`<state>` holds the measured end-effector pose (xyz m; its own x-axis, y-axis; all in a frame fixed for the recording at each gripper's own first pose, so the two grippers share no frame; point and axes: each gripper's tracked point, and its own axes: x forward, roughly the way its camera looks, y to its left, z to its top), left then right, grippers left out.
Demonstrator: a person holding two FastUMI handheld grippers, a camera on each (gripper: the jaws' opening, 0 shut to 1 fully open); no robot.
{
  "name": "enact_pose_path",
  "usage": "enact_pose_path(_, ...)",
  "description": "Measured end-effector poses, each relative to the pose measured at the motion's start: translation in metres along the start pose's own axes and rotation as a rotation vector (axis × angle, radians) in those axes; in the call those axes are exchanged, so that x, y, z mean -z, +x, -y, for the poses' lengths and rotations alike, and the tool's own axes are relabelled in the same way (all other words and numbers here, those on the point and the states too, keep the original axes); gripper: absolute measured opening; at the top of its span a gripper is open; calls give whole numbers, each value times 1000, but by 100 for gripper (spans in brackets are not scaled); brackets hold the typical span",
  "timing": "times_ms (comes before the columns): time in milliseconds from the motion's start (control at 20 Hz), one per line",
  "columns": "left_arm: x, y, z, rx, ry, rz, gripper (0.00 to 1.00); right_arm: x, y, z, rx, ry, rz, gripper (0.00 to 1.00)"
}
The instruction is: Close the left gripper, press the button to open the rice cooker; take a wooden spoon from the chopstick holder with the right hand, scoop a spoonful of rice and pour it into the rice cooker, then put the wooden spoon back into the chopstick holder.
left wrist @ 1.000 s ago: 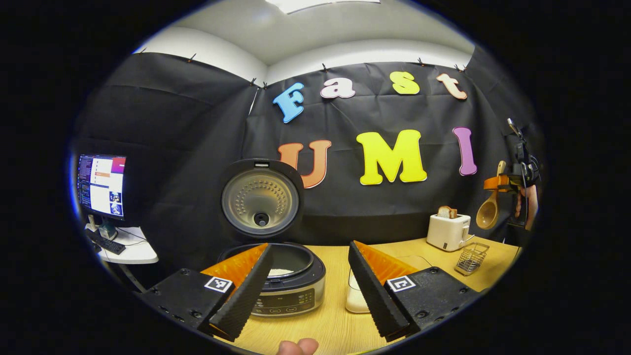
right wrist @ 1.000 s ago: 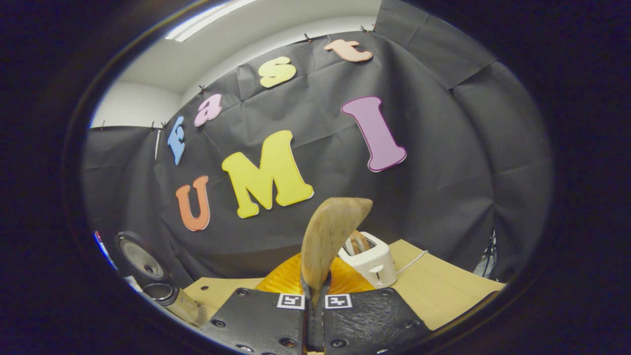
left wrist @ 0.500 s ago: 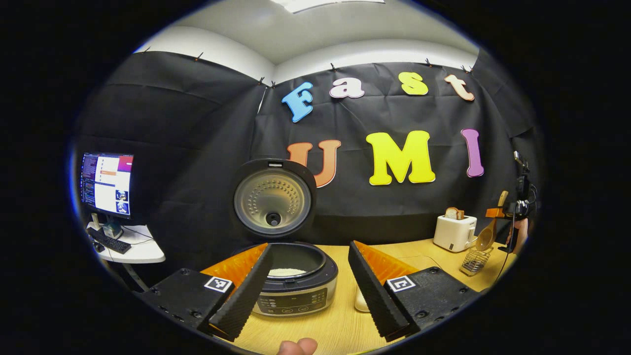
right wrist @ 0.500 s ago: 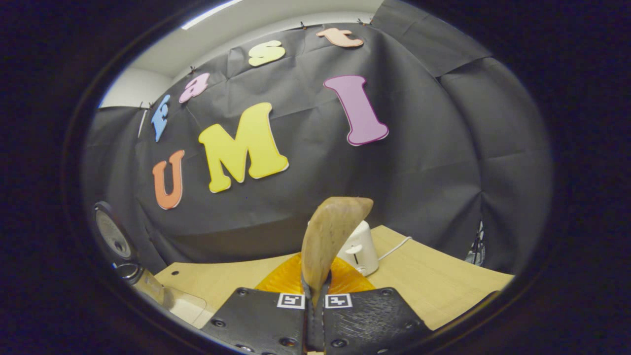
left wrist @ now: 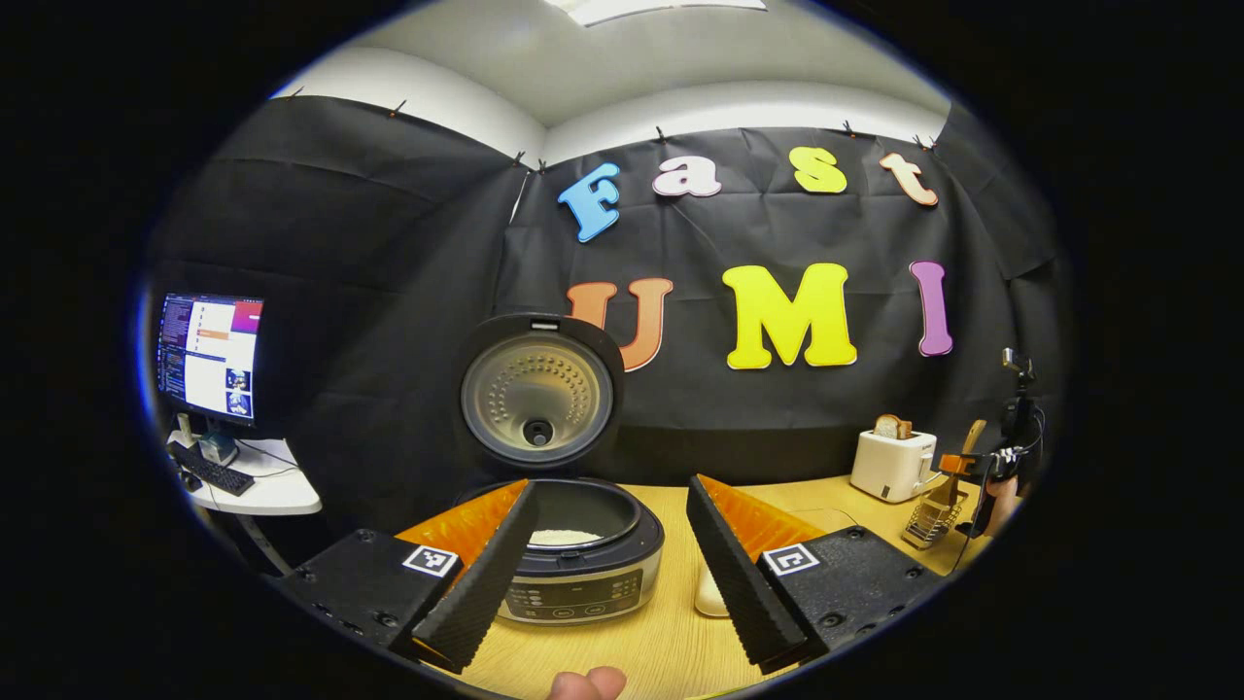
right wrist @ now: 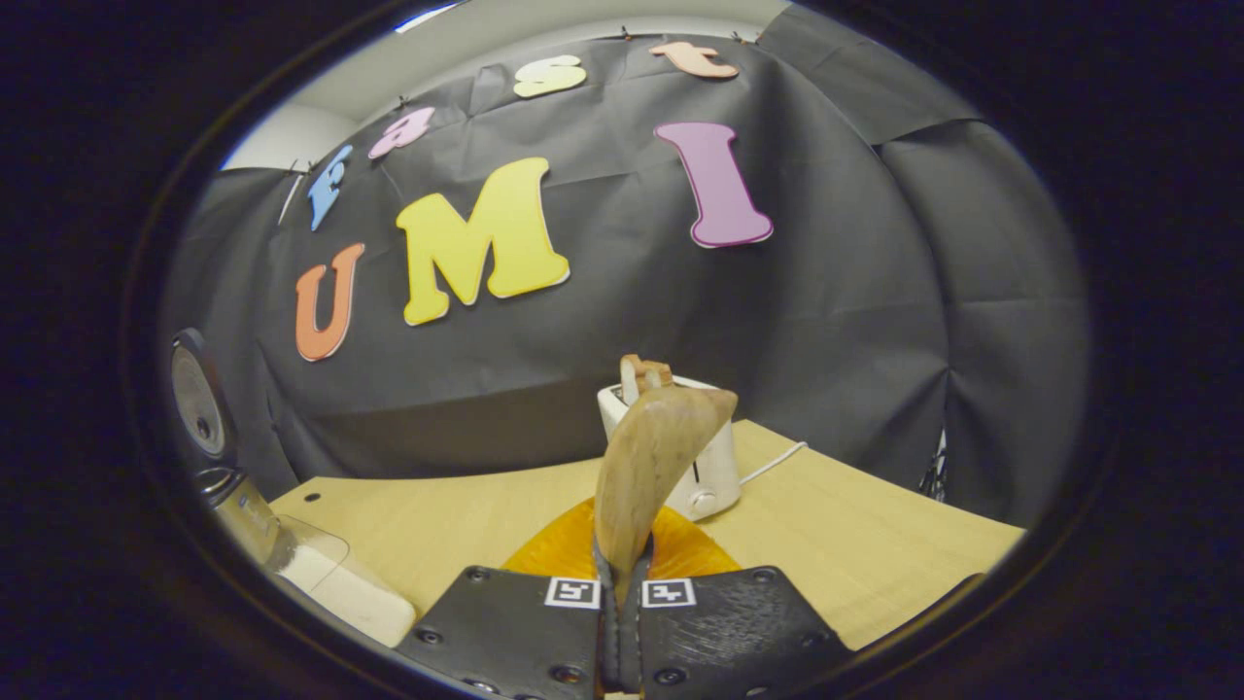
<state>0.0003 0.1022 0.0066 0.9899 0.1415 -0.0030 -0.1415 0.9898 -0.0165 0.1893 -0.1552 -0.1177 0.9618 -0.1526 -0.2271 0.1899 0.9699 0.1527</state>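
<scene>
The rice cooker [left wrist: 581, 564] stands with its lid [left wrist: 539, 389] raised, and white rice lies in its pot. My left gripper [left wrist: 607, 583] hangs open just in front of it, holding nothing. At the far right of the left gripper view, my right gripper [left wrist: 982, 467] holds the wooden spoon [left wrist: 948, 481] upright, its lower end down in the wire chopstick holder [left wrist: 928, 525]. In the right gripper view, the right gripper [right wrist: 620, 603] is shut on the wooden spoon [right wrist: 651, 467], which rises between its fingers. The cooker's lid [right wrist: 199, 403] sits at that view's left edge.
A white toaster [left wrist: 889, 465] with bread stands behind the holder, and also appears as the toaster [right wrist: 685, 457] behind the spoon. A white rice container [right wrist: 330, 583] lies on the wooden table [right wrist: 855, 564]. A monitor [left wrist: 209, 355] stands on a side table at left.
The right gripper has come down with the spoon from well above the table, so the spoon's lower end now sits in the wire holder. The left gripper has barely moved.
</scene>
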Motion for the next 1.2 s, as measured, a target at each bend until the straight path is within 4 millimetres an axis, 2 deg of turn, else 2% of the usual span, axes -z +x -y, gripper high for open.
enact_pose_path(250, 0, 0, 1, 4, -3, 0, 98, 6, 0, 3, 11, -5, 0, 8)
enact_pose_path(400, -1, -1, 6, 12, -8, 3, 98, -8, -10, 11, 30, -35, 43, 17)
enact_pose_path(500, -2, -1, 9, 17, -12, 5, 98, -13, -16, 17, 35, -28, 54, 39)
enact_pose_path(550, -2, -1, 12, 21, -13, 7, 98, -14, -18, 20, 38, -15, 59, 61)
enact_pose_path(600, -2, -1, 14, 25, -12, 6, 98, -17, -20, 22, 41, -9, 66, 74)
enact_pose_path(650, -2, -1, 17, 28, -8, 5, 98, -19, -22, 27, 52, -8, 71, 82)
enact_pose_path(700, -2, -2, 19, 27, -4, 6, 98, -22, -22, 32, 62, -7, 74, 82)
enact_pose_path(750, -3, -3, 21, 28, 0, 9, 98, -25, -25, 36, 67, 0, 78, 95)
enact_pose_path(800, -5, -3, 24, 30, 0, 16, 98, -29, -26, 39, 69, 8, 82, 95)
enact_pose_path(850, -5, -3, 25, 31, -5, 21, 98, -32, -29, 45, 75, 13, 93, 90)
enact_pose_path(900, -6, -3, 28, 37, -13, 22, 98, -38, -31, 51, 83, 13, 102, 95)
enact_pose_path(950, -6, -2, 31, 40, -21, 19, 98, -43, -33, 54, 86, 12, 117, 95)
enact_pose_path(1000, -7, -3, 33, 43, -29, 17, 98, -50, -38, 58, 89, 8, 131, 92)
enact_pose_path(1100, -12, -2, 37, 48, -35, 16, 98, -64, -48, 58, 77, -11, 155, 92)
enact_pose_path(1150, -15, -2, 37, 45, -31, 20, 98, -69, -53, 59, 74, -25, 168, 95)
enact_pose_path(1200, -18, -1, 36, 41, -19, 22, 98, -78, -60, 59, 70, -37, 182, 92)
